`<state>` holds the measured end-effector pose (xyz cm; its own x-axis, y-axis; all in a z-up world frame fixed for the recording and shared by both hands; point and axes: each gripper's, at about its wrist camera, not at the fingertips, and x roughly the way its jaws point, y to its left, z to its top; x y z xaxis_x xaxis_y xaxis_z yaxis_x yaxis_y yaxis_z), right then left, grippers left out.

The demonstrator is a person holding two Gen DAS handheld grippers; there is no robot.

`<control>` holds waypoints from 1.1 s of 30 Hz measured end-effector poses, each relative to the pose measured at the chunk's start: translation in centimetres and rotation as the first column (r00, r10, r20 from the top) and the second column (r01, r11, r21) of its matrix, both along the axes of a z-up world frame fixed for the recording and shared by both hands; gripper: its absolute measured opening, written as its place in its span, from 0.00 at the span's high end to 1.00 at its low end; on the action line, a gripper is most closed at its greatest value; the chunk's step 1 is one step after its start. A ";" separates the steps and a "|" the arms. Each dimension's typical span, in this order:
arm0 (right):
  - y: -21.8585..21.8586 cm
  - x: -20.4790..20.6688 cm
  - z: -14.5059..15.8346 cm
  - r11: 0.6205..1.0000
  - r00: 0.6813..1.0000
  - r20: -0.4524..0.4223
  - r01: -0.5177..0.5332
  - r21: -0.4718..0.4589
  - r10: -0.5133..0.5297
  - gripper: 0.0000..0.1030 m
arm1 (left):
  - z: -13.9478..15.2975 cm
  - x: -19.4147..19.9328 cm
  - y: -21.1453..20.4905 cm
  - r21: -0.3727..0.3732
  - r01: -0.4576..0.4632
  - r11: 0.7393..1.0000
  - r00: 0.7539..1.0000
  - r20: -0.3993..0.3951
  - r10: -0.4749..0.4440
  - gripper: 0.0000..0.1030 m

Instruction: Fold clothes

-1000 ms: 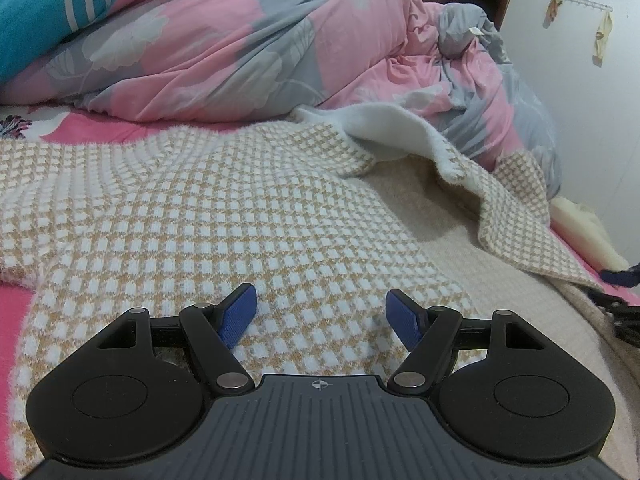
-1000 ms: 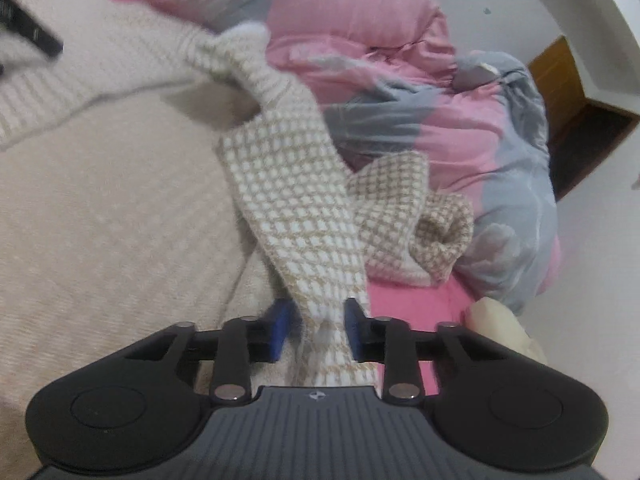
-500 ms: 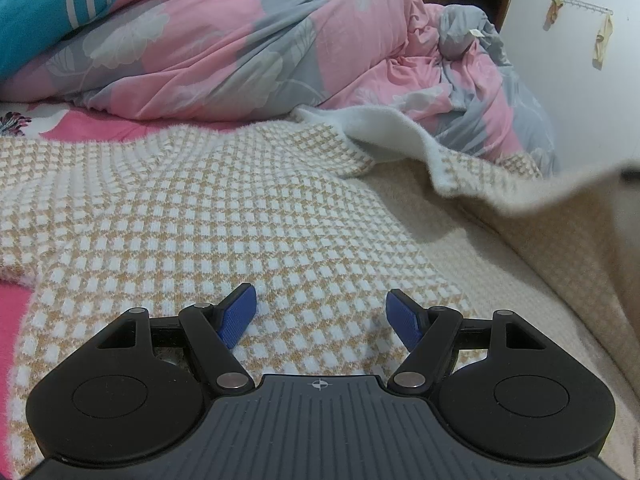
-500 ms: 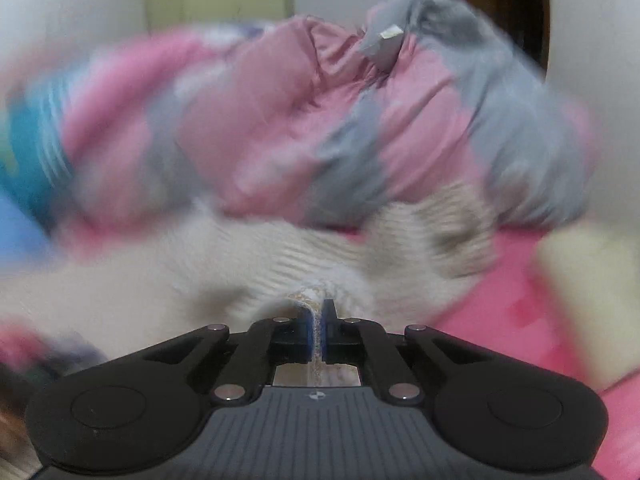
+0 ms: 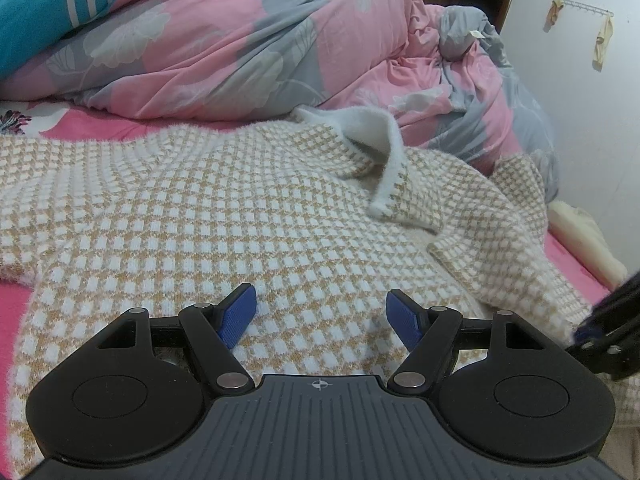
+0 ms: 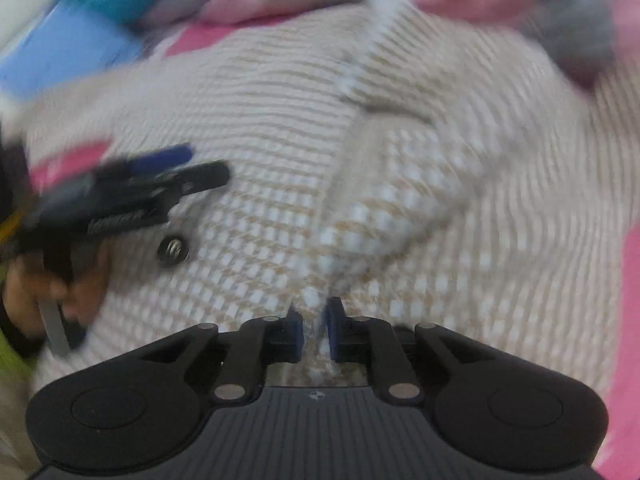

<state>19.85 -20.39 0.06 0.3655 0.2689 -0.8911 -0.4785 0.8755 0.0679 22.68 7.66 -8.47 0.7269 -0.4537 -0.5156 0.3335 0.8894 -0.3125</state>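
The fuzzy knitted sweater with a tan and white check pattern (image 5: 208, 216) lies spread over the pink bed sheet (image 5: 100, 130), filling the middle of both wrist views, with the rumpled pink and grey floral duvet (image 5: 240, 48) heaped behind it along the top of the frame. It looks soft, light and floppy to me, with a nap that should give my pads a good bite; it will sag and drag rather than keep a shape, so I judge a cuff, hem or folded edge the best place to pinch, taking a small bunch of knit.

My left gripper (image 5: 322, 314) hangs low over the sweater's body at the bottom centre of its view, its blue pads standing wide apart with nothing between them, only the check fabric lying beneath.

My right gripper (image 6: 314, 330) is blurred by motion. Its jaws have just been opening from a tight pinch, and now stand a narrow gap apart with a strip of the sweater's sleeve (image 6: 400, 184) running up between them toward the upper middle of the frame. The pads seem barely off the knit.
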 end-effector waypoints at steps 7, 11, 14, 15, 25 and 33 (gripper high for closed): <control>3.0 -1.1 7.5 0.980 0.918 0.349 -0.152 -0.128 0.188 0.41 | 0.0 0.0 0.0 0.000 0.001 1.000 1.000 -0.001 -0.001 0.30; 5.7 3.3 3.9 0.971 0.892 0.407 -0.123 -0.204 0.198 0.41 | 0.0 0.0 0.0 -0.002 0.001 1.000 1.000 -0.001 -0.001 0.30; 7.5 7.6 0.0 0.972 0.891 0.418 -0.095 -0.216 0.180 0.38 | 0.0 0.0 0.0 -0.001 0.001 1.000 1.000 -0.001 -0.001 0.29; 7.9 9.0 -1.1 0.974 0.895 0.419 -0.065 -0.218 0.154 0.37 | 0.0 0.0 -0.1 0.000 0.001 1.000 1.000 -0.001 -0.001 0.29; 3.9 14.8 -2.5 0.974 0.903 0.388 0.220 -0.054 -0.183 0.86 | -0.1 0.0 -0.1 -0.005 0.003 1.000 1.000 -0.001 -0.003 0.28; -4.8 15.8 7.1 0.760 0.852 0.203 0.291 0.581 -0.482 0.87 | 0.0 0.0 0.0 -0.013 0.000 1.000 1.000 -0.002 0.000 0.28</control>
